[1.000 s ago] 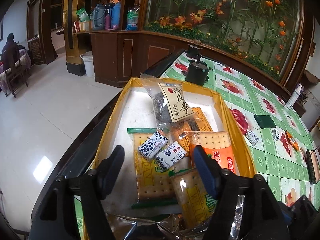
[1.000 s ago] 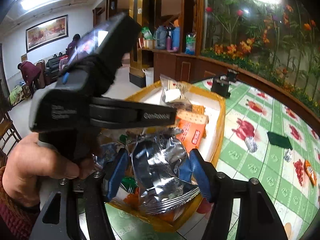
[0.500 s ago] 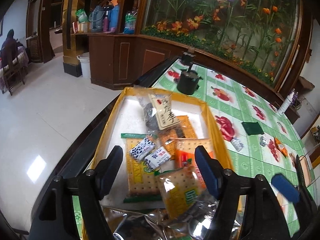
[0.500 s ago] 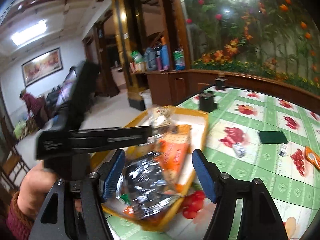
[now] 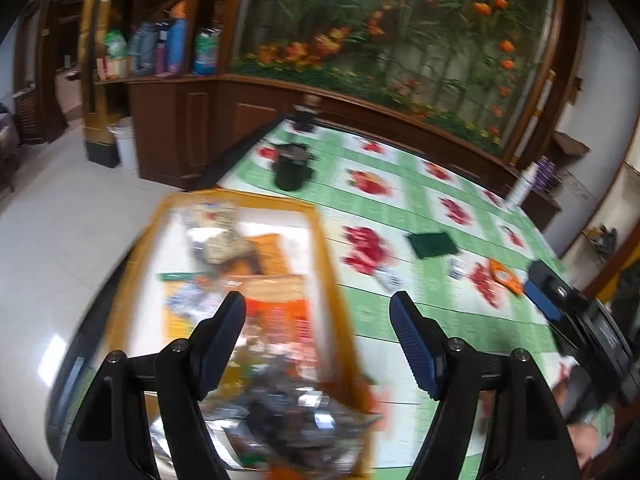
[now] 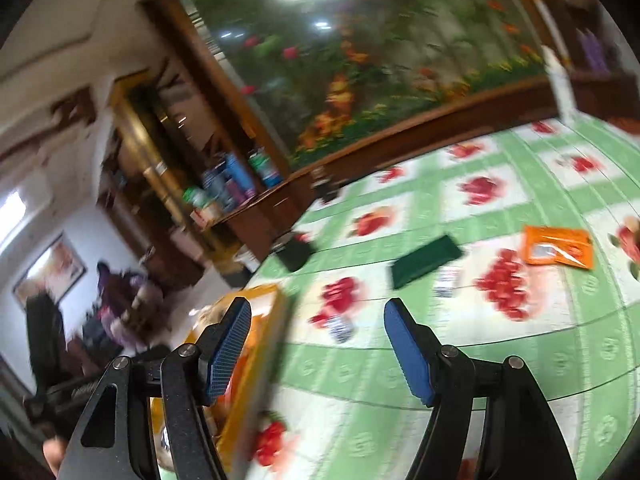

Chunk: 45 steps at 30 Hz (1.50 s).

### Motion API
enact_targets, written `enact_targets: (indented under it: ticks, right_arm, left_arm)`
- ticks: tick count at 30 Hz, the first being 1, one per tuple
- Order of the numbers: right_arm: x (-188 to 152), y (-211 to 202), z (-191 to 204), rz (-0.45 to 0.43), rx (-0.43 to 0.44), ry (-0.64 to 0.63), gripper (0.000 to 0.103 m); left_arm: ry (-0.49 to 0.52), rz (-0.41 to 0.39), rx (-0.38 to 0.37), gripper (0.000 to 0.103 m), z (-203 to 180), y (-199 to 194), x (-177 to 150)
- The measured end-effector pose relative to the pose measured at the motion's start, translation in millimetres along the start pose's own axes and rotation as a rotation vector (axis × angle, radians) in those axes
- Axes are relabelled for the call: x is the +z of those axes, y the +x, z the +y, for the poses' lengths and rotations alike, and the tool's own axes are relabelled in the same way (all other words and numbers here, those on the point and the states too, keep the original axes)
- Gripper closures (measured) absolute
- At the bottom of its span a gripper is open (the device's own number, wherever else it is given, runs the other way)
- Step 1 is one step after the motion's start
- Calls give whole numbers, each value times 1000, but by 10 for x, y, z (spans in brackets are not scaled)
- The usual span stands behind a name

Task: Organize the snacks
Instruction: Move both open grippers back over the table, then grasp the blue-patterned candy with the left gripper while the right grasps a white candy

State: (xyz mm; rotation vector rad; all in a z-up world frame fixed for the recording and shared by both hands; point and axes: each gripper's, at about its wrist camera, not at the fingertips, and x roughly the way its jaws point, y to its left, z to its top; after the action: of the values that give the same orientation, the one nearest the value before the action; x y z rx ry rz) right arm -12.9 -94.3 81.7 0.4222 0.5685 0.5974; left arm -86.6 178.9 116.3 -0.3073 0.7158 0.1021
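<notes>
A yellow tray (image 5: 326, 264) full of snack packs sits at the table's left edge; it also shows in the right wrist view (image 6: 276, 312). A silver foil bag (image 5: 280, 420) lies at its near end. My left gripper (image 5: 318, 340) is open and empty, above the tray's right rim. My right gripper (image 6: 318, 344) is open and empty, above the green tablecloth just right of the tray. An orange snack pack (image 6: 558, 247), a dark green pack (image 6: 426, 260) and two small wrapped candies (image 6: 340, 326) (image 6: 446, 282) lie loose on the cloth. Both views are blurred.
A black canister (image 5: 293, 167) stands on the table beyond the tray. A white bottle (image 5: 524, 186) stands at the far right. A wooden ledge with flowers runs behind the table. The right gripper's body (image 5: 580, 320) shows at the left wrist view's right edge.
My right gripper has let go of the silver bag, which now lies in the tray, and has swung right over the cloth. My left gripper has moved right and pulled back.
</notes>
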Motion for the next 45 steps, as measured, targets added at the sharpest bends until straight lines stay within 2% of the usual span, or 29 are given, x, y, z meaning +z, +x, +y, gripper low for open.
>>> enact_targets:
  ticks: [3,5,6,8,11,13,17,19,21,26,29,32,35,38,41,45]
  right_arm:
    - [100,-44,-231,3,-33,44,33]
    - [165,19,-359,80,-8,85,47]
    - [210,113,-432,146,-10,105,49]
    - [267,208,-517,181,-70,85,49]
    - [318,285,-728,188,-143,74,49]
    - [307,279,-872,196,-137,127,49]
    - [271,235,-959,211,-117,182,49]
    - [267,204,-925,215,-106,183,49]
    - [272,198,-895,213,-93,186,49]
    - [292,122,-839,191,-78,183,49]
    - [301,91,-835,184,-75,192,49]
    - [300,95,-834,189,-82,191,49]
    - [299,120,-864,197,-88,198,49]
    - [279,184,-885,208,-133,186,49]
    - [252,339,-884,238,-184,160,49]
    - [275,589,-888,284,-196,182,49]
  left_arm:
    - [19,52,-64,29,-259,131,22]
    - [27,87,-92,29,-420,243,42]
    - [28,111,-104,29,-504,319,65]
    - [18,150,-119,29,-631,464,96]
    - [-12,224,-121,30,-770,736,153]
    - [-36,262,-101,34,-815,926,175]
    - [-75,310,-48,53,-857,1293,219]
    - [-85,326,-19,55,-889,1447,230]
    - [-93,330,11,61,-907,1554,237]
    - [-124,337,58,62,-907,1769,204]
    - [-113,335,76,82,-928,1873,165]
    - [-94,294,84,82,-948,1860,121]
    - [-62,268,55,82,-964,1819,71]
    - [-12,222,46,82,-982,1794,19]
    - [20,191,53,82,-1002,1802,5]
    - [42,175,49,82,-1011,1822,2]
